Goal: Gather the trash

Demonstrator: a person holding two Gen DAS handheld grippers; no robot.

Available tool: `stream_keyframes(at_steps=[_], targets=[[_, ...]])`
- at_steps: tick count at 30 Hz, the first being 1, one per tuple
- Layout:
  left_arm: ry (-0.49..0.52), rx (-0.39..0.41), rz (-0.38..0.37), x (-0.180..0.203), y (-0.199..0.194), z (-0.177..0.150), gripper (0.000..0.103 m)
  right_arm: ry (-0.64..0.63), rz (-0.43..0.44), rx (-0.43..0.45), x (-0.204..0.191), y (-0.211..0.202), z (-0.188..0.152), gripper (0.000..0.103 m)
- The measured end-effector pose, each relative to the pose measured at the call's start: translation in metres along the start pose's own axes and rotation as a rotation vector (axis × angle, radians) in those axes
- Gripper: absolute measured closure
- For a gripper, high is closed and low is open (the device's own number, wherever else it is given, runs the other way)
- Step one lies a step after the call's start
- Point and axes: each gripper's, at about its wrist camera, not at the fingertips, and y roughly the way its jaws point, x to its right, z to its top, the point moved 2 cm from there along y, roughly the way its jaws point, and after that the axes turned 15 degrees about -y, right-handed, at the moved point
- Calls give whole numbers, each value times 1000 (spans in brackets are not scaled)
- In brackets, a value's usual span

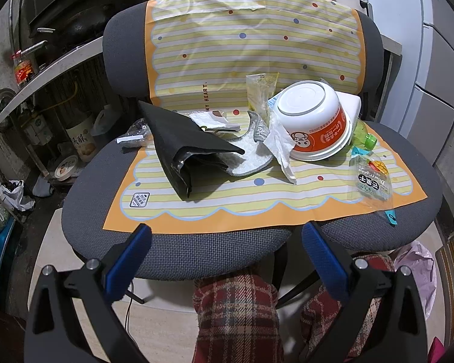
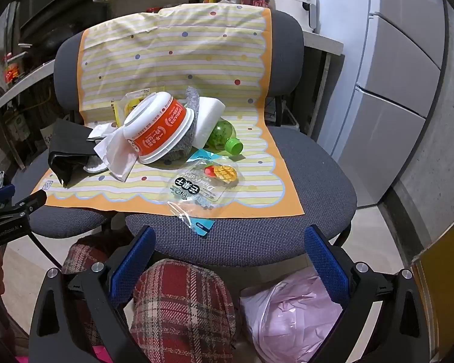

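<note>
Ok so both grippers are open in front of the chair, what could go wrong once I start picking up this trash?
The upturned noodle bowl leans on a pile of tissue and cloth, so pulling either could tip it off. The green bottle lies on its side and may roll off the mat. The clear mango snack bag overhangs the seat's front edge, so a nudge from the right hand-held gripper might drop it.

Yellow-striped, dotted mat (image 1: 251,193); orange-and-white bowl (image 1: 314,124); green bottle (image 2: 224,136); black bag (image 1: 178,151).
</note>
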Motion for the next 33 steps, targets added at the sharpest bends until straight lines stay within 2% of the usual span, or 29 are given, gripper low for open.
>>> stream_keyframes(at_steps=[33], targets=[[-2, -3, -3, 0, 0, 0, 6, 1, 0, 0, 1, 1, -2, 6]])
